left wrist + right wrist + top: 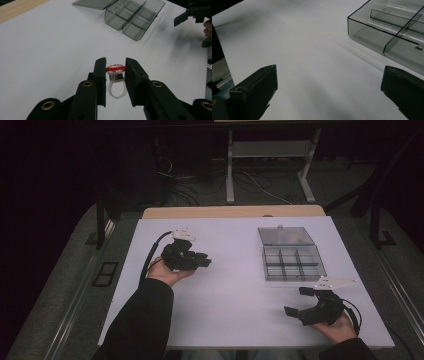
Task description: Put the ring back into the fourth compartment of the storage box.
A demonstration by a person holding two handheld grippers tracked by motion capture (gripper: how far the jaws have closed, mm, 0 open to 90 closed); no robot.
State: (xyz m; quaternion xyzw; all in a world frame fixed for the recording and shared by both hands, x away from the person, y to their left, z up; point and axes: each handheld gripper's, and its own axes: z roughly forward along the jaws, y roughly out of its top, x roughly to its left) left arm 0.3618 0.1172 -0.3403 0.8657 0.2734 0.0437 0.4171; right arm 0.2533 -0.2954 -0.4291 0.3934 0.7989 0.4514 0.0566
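My left gripper (pixel 115 65) is shut on a toy ring (pixel 115 82) with a white band and a red and white top, held just above the white table (pixel 50 57). From above, that left gripper (pixel 202 261) sits at the table's left middle, pointing right. My right gripper (pixel 299 302) rests near the front right edge with its jaws wide apart and nothing between them; the right gripper view shows its two fingers (pixel 257 87) far apart over bare table. A smoky clear divided box (pixel 292 261) with its lid (pixel 285 236) open lies at the right.
The box (pixel 133 17) has several compartments, and a small item (pixel 418 48) lies in one near corner. A wooden strip (pixel 232 212) runs along the table's far edge. Beyond it are desk legs and cables on the floor.
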